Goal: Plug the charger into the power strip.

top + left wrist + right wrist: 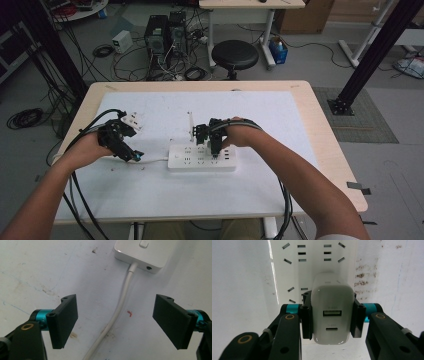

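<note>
Near the worktop's [150, 200] middle, the right gripper [332, 315] clamped a white plastic USB charger [332, 312] over the white power strip [202, 159]; tilted prongs could miss the slots. The left gripper [115, 322] hovered open over the strip's white cord [117, 312].

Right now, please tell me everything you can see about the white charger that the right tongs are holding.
The charger is a white, glossy, plastic-looking block with rounded corners. Its near face carries two ports, a wider one above a smaller oval one. The right tongs are shut on its two sides. It sits over the white power strip, above the socket slots; whether its pins are in cannot be seen.
</note>
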Demonstrator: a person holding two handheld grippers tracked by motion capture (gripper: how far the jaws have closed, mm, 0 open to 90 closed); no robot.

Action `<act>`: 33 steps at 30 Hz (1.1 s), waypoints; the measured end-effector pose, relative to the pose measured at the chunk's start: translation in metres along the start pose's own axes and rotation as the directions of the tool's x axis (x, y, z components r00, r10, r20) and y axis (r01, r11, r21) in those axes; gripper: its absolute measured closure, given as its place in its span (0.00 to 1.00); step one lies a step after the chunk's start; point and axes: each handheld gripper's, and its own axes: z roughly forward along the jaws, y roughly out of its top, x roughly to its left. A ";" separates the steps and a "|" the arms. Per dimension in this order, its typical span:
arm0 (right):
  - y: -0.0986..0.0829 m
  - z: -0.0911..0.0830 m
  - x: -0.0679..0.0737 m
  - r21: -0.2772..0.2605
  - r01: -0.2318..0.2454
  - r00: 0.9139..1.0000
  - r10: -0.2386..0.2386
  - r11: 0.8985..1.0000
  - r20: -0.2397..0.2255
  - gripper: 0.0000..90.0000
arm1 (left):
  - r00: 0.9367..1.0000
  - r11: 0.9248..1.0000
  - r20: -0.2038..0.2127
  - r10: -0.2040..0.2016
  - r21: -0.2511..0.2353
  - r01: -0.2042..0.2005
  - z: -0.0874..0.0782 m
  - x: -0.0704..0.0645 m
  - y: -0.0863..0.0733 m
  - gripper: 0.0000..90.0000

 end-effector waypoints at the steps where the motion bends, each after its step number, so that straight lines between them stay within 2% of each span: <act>1: 0.000 0.000 0.000 0.005 0.003 1.000 -0.003 1.000 0.002 0.69 | 1.000 1.000 0.000 -0.005 0.000 0.005 0.000 0.000 0.000 0.22; 4: 0.003 0.000 0.004 0.021 -0.011 1.000 0.010 1.000 0.023 0.69 | 1.000 1.000 0.004 -0.008 -0.008 0.008 0.001 0.001 0.000 0.22; 5: 0.003 0.000 0.005 0.026 0.004 1.000 -0.005 1.000 0.031 0.69 | 1.000 1.000 0.006 -0.008 -0.006 0.008 0.001 0.001 0.000 0.22; 7: 0.003 0.000 0.005 0.023 -0.012 1.000 0.011 1.000 0.026 0.69 | 1.000 1.000 0.005 -0.007 -0.005 0.007 0.001 0.003 0.000 0.22; 9: 0.003 0.000 0.003 0.026 -0.009 1.000 0.008 1.000 0.019 0.69 | 1.000 1.000 0.005 -0.018 -0.015 0.018 0.001 0.003 -0.001 0.22; 10: 0.004 0.000 0.002 0.033 -0.016 1.000 0.016 0.999 0.011 0.69 | 1.000 1.000 0.006 -0.010 -0.011 0.010 0.001 0.005 -0.001 0.22; 14: 0.008 0.001 -0.005 0.061 -0.018 0.999 0.020 0.998 -0.031 0.69 | 1.000 1.000 0.006 -0.021 -0.016 0.021 0.002 0.007 -0.003 0.22; 18: 0.008 0.002 -0.013 0.048 -0.020 0.997 0.024 0.999 -0.076 0.69 | 1.000 1.000 0.011 -0.021 -0.013 0.021 0.003 0.008 -0.002 0.22; 19: 0.009 0.003 -0.013 0.045 -0.015 0.997 0.018 0.999 -0.074 0.69 | 1.000 1.000 0.013 -0.021 -0.019 0.021 0.004 0.008 -0.002 0.22; 21: 0.010 0.003 -0.006 0.052 0.007 0.999 -0.006 0.999 -0.032 0.70 | 1.000 1.000 0.014 -0.018 -0.021 0.019 0.003 0.007 -0.002 0.22; 22: 0.009 0.003 -0.001 0.044 0.005 1.000 -0.005 0.999 -0.002 0.70 | 1.000 0.999 0.013 -0.021 -0.024 0.021 0.004 0.007 -0.002 0.23; 23: 0.007 0.003 0.001 0.036 0.009 1.000 -0.009 0.999 0.009 0.70 | 1.000 1.000 0.012 -0.018 -0.018 0.019 0.003 0.008 -0.003 0.22; 25: 0.005 0.004 0.003 0.016 -0.018 1.000 0.018 1.000 0.014 0.70 | 1.000 0.999 0.012 -0.025 -0.020 0.025 0.003 0.008 -0.004 0.22; 27: 0.001 0.004 0.000 -0.009 -0.025 1.000 0.025 1.000 0.006 0.69 | 1.000 0.999 0.010 -0.022 -0.024 0.023 0.001 0.008 -0.006 0.22; 30: -0.005 0.006 -0.005 -0.054 -0.064 0.997 0.062 0.997 -0.036 0.69 | 0.999 0.999 0.011 -0.034 -0.029 0.035 0.001 0.009 -0.008 0.22; 33: -0.006 0.008 -0.010 -0.064 -0.067 0.995 0.063 0.996 -0.072 0.69 | 0.999 0.999 0.012 -0.036 -0.022 0.037 0.002 0.010 -0.009 0.22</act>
